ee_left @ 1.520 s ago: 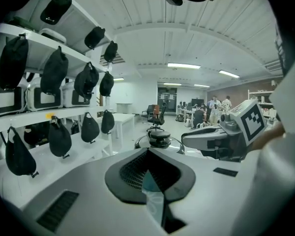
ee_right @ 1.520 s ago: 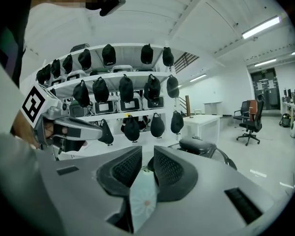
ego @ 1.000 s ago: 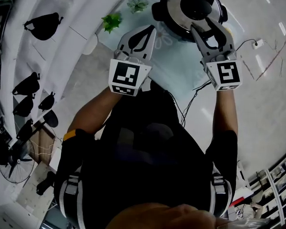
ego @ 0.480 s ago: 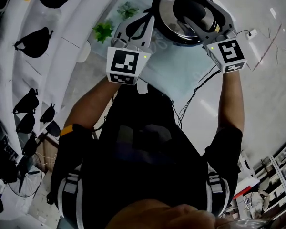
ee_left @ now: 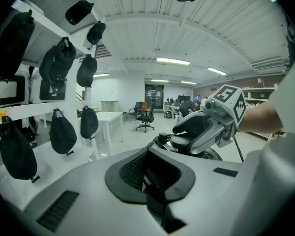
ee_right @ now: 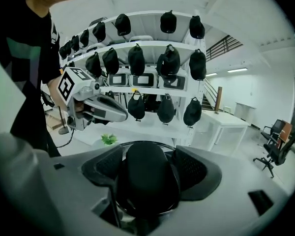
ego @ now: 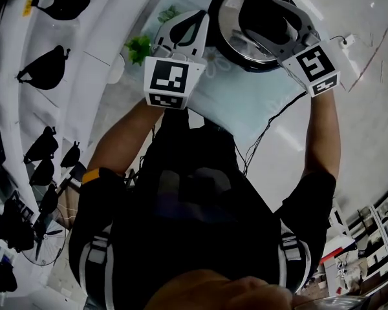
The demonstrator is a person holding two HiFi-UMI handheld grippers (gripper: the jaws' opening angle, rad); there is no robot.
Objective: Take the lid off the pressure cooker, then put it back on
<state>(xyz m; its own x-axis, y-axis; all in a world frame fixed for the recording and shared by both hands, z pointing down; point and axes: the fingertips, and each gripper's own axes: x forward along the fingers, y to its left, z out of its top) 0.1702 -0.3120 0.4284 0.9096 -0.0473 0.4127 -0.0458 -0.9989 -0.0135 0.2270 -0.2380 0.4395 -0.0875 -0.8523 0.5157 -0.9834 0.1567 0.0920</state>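
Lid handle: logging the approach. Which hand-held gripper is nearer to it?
Right. The right hand-held gripper, jaws just opened wider, straddles the handle. The left hand-held gripper is shut beside the lid, off the handle.

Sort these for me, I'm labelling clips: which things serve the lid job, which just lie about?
Job: pressure cooker; its lid; the lid's black handle; right gripper, jaws just opened wide, handle between them.
Lying about: green plants; black bags on the shelves; cable.

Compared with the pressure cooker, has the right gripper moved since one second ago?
Yes. The right gripper has advanced over the pressure cooker; its fingers, which have just been opening, now straddle the lid's knob.
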